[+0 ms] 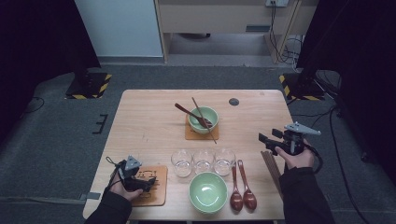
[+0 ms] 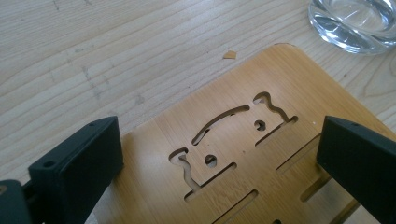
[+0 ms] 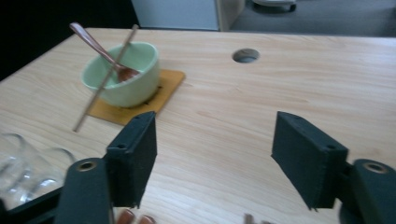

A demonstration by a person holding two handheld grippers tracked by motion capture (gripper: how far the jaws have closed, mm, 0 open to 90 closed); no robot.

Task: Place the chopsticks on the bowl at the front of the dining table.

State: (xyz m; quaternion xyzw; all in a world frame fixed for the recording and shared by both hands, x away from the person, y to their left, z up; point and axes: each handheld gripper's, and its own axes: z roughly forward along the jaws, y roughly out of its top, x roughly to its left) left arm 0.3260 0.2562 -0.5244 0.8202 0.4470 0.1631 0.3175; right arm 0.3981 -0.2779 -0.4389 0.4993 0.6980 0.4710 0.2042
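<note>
My left gripper (image 1: 148, 181) (image 2: 219, 140) hovers open over a bamboo coaster (image 1: 159, 190) (image 2: 289, 79) with cut-out slots at the table's front left; nothing is between its jaws. My right gripper (image 1: 265, 142) (image 3: 215, 140) is open above bare table at the right, pointing towards the middle. A pale green bowl (image 1: 203, 119) (image 3: 123, 77) on a second coaster (image 1: 191, 134) (image 3: 163, 88) holds a brown spoon and a pair of chopsticks leaning across it.
Three empty glasses (image 1: 203, 161) stand in a row mid-table; one glass (image 2: 355, 21) is just beyond the left coaster. An empty green bowl (image 1: 208, 191), two brown spoons (image 1: 243, 186) and loose chopsticks (image 1: 272, 168) lie along the front. A round hole (image 1: 234, 101) (image 3: 245, 55) marks the table's far side.
</note>
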